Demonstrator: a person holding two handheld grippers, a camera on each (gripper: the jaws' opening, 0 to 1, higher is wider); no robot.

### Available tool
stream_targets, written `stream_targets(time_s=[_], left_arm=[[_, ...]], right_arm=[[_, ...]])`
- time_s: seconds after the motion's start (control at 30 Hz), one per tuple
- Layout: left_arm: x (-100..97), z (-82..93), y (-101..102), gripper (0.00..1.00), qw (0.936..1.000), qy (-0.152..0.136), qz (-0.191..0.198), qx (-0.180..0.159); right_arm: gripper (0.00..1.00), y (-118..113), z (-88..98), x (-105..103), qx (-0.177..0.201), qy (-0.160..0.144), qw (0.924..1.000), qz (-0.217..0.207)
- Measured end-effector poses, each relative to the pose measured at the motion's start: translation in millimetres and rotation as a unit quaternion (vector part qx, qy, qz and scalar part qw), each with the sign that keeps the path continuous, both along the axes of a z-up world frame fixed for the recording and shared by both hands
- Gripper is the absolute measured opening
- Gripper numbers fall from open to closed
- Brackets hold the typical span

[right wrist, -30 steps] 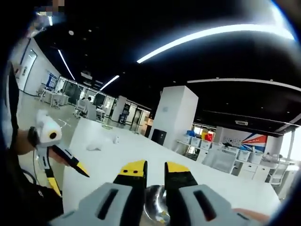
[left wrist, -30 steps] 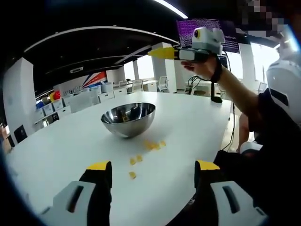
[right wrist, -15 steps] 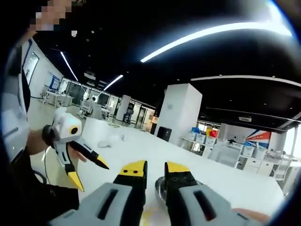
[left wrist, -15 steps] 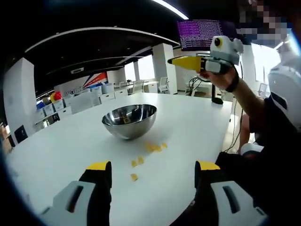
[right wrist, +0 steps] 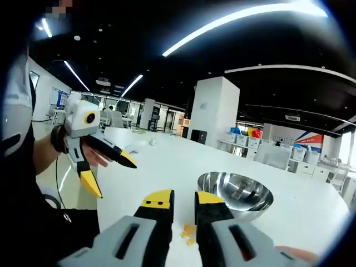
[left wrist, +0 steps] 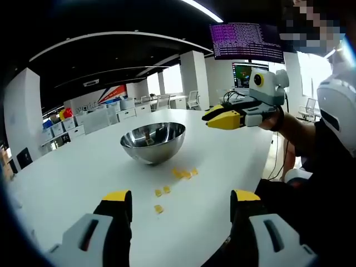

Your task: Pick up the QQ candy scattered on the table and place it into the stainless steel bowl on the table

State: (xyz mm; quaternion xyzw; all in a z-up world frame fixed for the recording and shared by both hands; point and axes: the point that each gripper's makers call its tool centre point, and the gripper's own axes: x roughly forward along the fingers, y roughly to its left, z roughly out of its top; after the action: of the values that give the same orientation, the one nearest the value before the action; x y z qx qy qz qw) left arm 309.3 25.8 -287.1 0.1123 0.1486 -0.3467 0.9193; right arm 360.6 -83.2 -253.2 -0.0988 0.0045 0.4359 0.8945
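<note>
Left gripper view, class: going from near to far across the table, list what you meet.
Lone candy piece → pair of candies → candy cluster → stainless steel bowl.

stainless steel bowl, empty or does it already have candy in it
Not empty: the stainless steel bowl holds at least one yellowish piece; more QQ candy lies on the table.

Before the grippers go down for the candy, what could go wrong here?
1. The candies are small and lie close together on the table; wide-open jaws of the left gripper may push some away instead of gripping one.
2. The cluster lies right beside the stainless steel bowl, so a low approach might knock it.
3. The right gripper has its jaws nearly together; it probably must open first.
</note>
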Motion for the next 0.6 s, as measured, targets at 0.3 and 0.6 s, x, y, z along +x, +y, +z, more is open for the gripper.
stream_targets(time_s=[0.3, 0.6], left_arm=[[-0.6, -1.1, 1, 0.72, 1.0000, 0.001, 0.000, 0.003], [-1.2, -2.1, 1, 0.71, 1.0000, 0.002, 0.000, 0.004]], right_arm=[[0.12, 1, -43.1, 11, -0.014, 0.038, 0.9991, -0.011], [0.12, 4, -90.3, 28, -0.052, 0.072, 0.9957, -0.025]])
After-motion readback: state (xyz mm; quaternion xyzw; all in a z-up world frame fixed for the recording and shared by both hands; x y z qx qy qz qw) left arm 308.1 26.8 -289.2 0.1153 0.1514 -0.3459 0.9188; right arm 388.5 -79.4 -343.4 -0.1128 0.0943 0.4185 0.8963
